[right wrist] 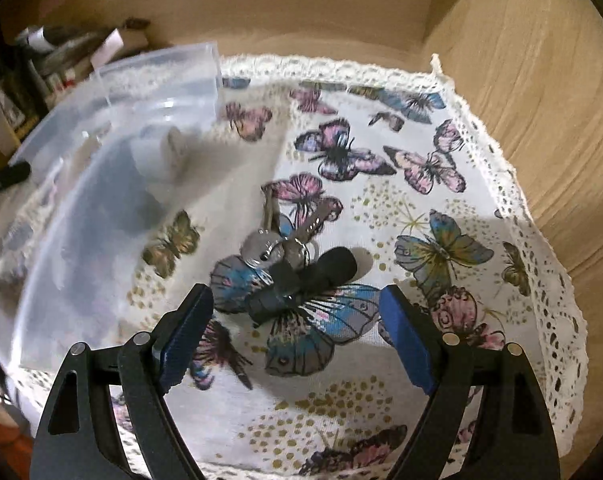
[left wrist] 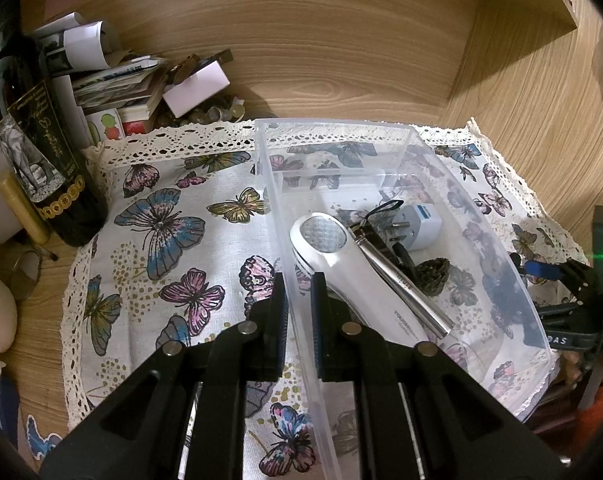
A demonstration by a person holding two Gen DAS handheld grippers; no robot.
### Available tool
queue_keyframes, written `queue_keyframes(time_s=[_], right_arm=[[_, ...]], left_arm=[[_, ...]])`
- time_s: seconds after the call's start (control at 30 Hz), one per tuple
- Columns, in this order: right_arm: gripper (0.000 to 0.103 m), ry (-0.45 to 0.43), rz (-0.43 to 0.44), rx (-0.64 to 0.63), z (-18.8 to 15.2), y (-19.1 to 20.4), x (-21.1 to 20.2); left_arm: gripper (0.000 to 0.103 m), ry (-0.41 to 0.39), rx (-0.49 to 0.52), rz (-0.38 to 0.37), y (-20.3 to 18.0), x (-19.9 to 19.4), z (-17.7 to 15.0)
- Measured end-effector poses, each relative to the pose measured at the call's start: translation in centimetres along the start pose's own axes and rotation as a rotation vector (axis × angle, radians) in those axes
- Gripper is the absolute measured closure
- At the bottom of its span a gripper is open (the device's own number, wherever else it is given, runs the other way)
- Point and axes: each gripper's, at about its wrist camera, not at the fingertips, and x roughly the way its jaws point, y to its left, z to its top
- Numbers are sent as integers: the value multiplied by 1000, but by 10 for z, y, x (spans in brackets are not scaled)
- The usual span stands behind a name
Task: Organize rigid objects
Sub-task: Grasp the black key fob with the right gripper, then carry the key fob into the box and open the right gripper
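A clear plastic box (left wrist: 381,126) stands on the butterfly cloth (left wrist: 173,216). It holds a white handheld device (left wrist: 341,256), a silver pen-like tool (left wrist: 405,284), a white plug adapter (left wrist: 419,224) and a small dark cone (left wrist: 433,274). My left gripper (left wrist: 299,300) is shut on the box's near left wall, one finger inside and one outside. In the right wrist view a bunch of keys with a black fob (right wrist: 289,264) lies on the cloth (right wrist: 421,200), right of the box (right wrist: 101,184). My right gripper (right wrist: 295,296) hangs open just over the keys, with its pads clear of them.
A dark wine bottle (left wrist: 33,140), a pile of papers and small boxes (left wrist: 121,80) and loose coins crowd the back left corner. Wooden walls (left wrist: 521,100) close in behind and on the right. The right hand's black tool frame (left wrist: 597,280) shows at the right edge.
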Motion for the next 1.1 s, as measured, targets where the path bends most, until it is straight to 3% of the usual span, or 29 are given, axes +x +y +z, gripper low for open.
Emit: queue_keyframes(time_s=[0.37, 0.43, 0.5, 0.77, 1.1], right_arm=[[22, -13, 13, 23, 7, -19, 10], [30, -21, 17, 17, 8, -19, 10], [48, -26, 21, 12, 8, -19, 8], [49, -72, -22, -5, 8, -19, -10], [49, -206, -22, -46, 26, 4, -53]], left_arm=[[94, -2, -1, 0, -1, 0, 0], [94, -1, -2, -1, 0, 0, 0], [94, -1, -2, -2, 0, 0, 0], [94, -2, 1, 0, 0, 0, 0], [94, -3, -5, -3, 1, 0, 0]])
